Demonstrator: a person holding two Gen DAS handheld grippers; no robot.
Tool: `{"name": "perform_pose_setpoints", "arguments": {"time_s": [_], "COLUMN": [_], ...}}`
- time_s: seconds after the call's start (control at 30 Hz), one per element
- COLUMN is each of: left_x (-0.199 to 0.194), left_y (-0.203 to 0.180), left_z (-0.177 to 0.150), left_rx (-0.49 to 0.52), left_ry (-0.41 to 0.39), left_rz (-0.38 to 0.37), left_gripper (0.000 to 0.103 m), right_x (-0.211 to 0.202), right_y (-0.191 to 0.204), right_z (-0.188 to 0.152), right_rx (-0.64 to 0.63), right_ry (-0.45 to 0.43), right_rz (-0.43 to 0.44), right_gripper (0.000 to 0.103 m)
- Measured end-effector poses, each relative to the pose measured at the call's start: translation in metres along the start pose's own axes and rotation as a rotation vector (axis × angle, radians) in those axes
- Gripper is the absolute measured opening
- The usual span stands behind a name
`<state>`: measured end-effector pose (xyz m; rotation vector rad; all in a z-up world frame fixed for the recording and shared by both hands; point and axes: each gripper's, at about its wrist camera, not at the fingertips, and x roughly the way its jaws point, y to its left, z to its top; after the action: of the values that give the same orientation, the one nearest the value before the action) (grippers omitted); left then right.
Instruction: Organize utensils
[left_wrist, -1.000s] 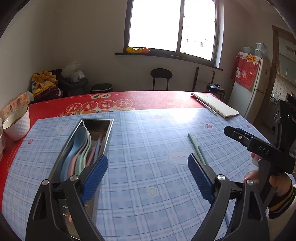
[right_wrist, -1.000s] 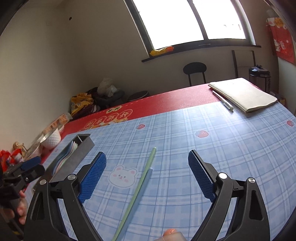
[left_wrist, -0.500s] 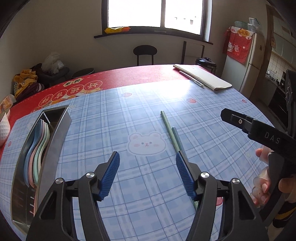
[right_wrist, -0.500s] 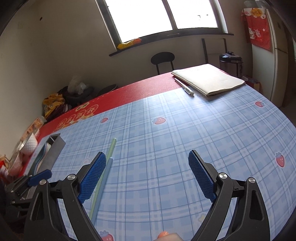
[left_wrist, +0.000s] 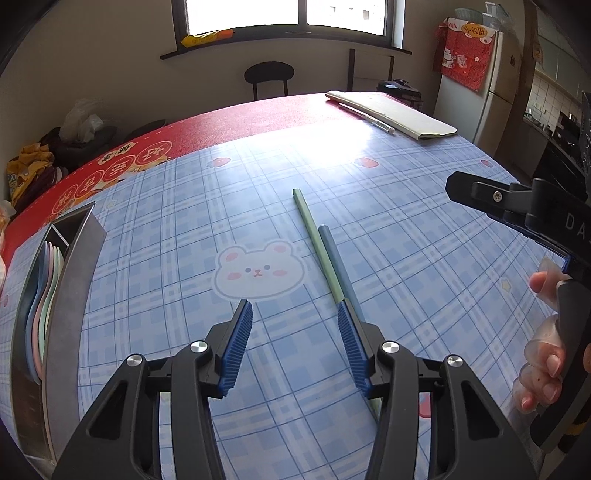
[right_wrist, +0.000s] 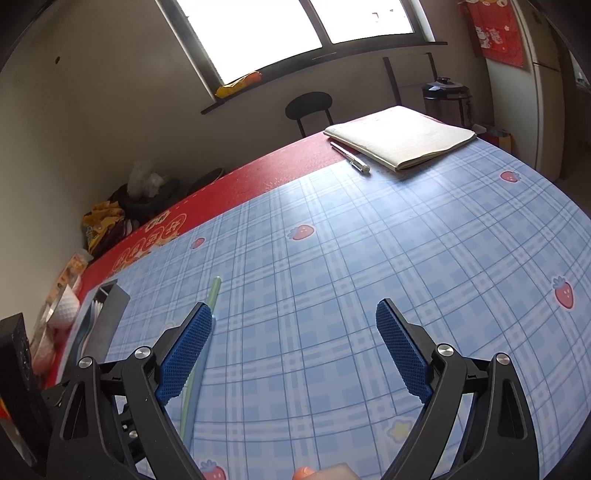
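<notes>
A green chopstick (left_wrist: 314, 232) and a blue chopstick (left_wrist: 338, 262) lie side by side on the blue plaid tablecloth (left_wrist: 424, 229). My left gripper (left_wrist: 295, 314) is open and empty, low over the cloth, its right finger against the chopsticks' near part. A metal utensil holder (left_wrist: 72, 266) with pastel spoons (left_wrist: 42, 284) lies at the left. My right gripper (right_wrist: 295, 321) is open and empty; the chopsticks (right_wrist: 212, 291) run behind its left finger. The holder also shows in the right wrist view (right_wrist: 107, 321).
A notebook (left_wrist: 395, 114) and a pen (left_wrist: 365, 118) lie at the table's far right edge. A white bowl (right_wrist: 68, 306) stands at the left beyond the holder. A black chair (left_wrist: 269, 74) stands behind the table. The right gripper's body (left_wrist: 535, 218) is at the right.
My left gripper swung right from the holder to the chopsticks, moved closer, and its jaws narrowed. My right gripper turned right, so the chopsticks slid behind its left finger.
</notes>
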<state>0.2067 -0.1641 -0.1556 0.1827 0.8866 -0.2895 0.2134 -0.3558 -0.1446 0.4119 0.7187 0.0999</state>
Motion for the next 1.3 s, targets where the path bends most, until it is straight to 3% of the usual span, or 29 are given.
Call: {"name": "perform_pose_setpoints", "arguments": {"time_s": [0.17,0.8,0.97,1.17,1.3], "left_x": [0.007,0.019,0.022,0.029,0.034], "left_y": [-0.003,-0.005,-0.005,-0.003,0.002], "left_z": [0.004,0.020,0.024,0.033,0.034], "left_rx": [0.012,-0.023,-0.019,0.014,0.001], "left_ry": [0.019,0.062,0.056,0.059,0.075], "left_rz": [0.022,-0.048,-0.031,0.044,0.012], "left_gripper": [0.047,0.047,0.047,0.047,0.045], "right_x": [-0.001,-0.003,-0.002,-0.003,-0.003], "right_y": [-0.001,-0.010,-0.014,-0.015,-0.016], "right_z": [0.001,0.004,0.004,0.003,0.004], "right_rx": [0.014,0.060,0.076,0.080,0.088], "right_ry": [-0.001,-0.004,0.003,0.002,0.002], "right_rz": [0.005,0.025,0.031,0.034,0.037], "right_gripper": [0.088,0.088,0.087,0.088,0.088]}}
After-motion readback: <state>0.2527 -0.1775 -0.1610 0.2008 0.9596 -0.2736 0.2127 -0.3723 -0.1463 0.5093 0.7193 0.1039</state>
